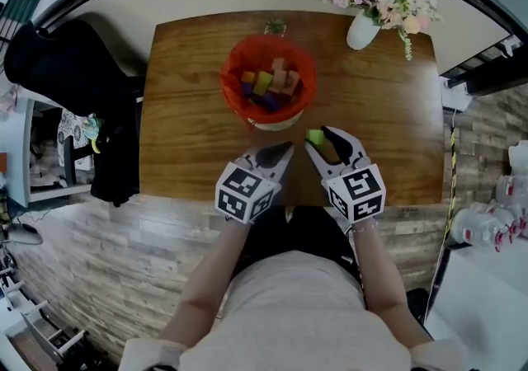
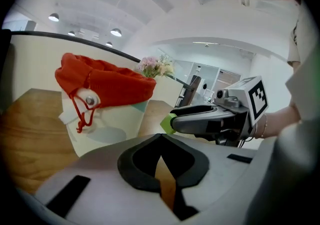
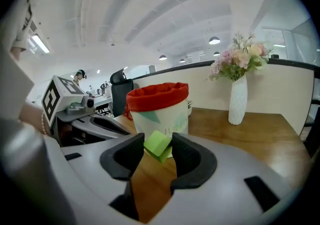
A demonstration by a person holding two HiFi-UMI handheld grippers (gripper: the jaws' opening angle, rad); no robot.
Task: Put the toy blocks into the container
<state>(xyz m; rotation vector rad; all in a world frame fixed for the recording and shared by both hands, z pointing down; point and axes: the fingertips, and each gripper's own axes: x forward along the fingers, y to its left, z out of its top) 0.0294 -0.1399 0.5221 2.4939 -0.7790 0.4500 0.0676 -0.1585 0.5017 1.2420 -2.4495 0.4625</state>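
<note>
Block (image 3: 157, 142) — lime green, pinched at a tilt between the right claw's (image 1: 321, 140) pads near their tips, held above the tabletop (image 1: 188, 132). Container (image 1: 229, 87), a pale bucket with a red cloth rim, stands just ahead of that claw and a little to its left; several coloured blocks (image 1: 270, 81) lie inside it. Left claw (image 1: 285, 148) sits alongside the right one, on its left, jaws closed tip to tip with nothing between them — also aimed toward the container. White vase (image 1: 361, 32) of pink flowers stands well beyond the right claw, at the far right corner.
</note>
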